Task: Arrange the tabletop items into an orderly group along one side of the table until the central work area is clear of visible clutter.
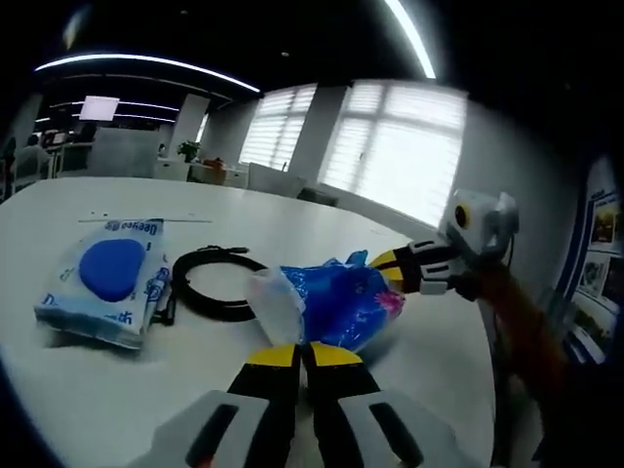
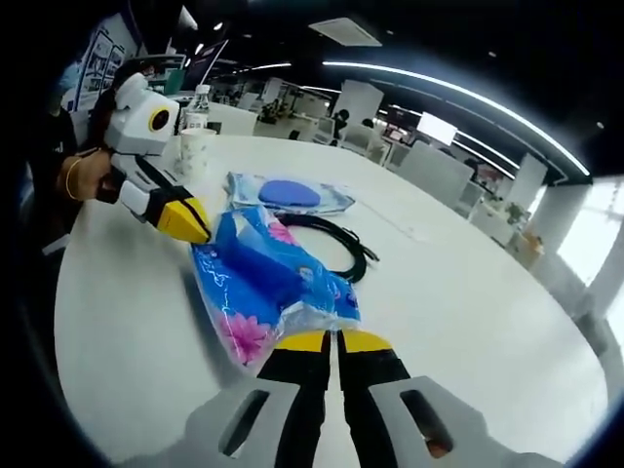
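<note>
- Both ends of the crinkly blue plastic packet with pink flower print (image 2: 268, 292) pinched: left hand-held gripper (image 1: 302, 353) closed on one end, right hand-held gripper (image 2: 336, 341) closed on the other, yellow-tipped jaws pressed together in each view.
- Packet resting on or just above the round white worktop (image 2: 468, 302), toward its middle; cannot tell which.
- Flat blue-and-white wet-wipes pack with an oval blue lid (image 1: 109, 280) at ten o'clock from the left hand-held gripper, well short of any edge.
- Coiled black cable (image 1: 216, 283) at eleven o'clock, between wipes pack and packet, touching or just beside both.
- White paper cup (image 2: 195, 151) and clear plastic bottle (image 2: 198, 100) standing near the worktop's far rim at eleven o'clock in the right gripper view.
- Judged early: three items clustered centrally, none lined along a side; packet, cable and wipes all left to shift, probably toward the cup and bottle.
</note>
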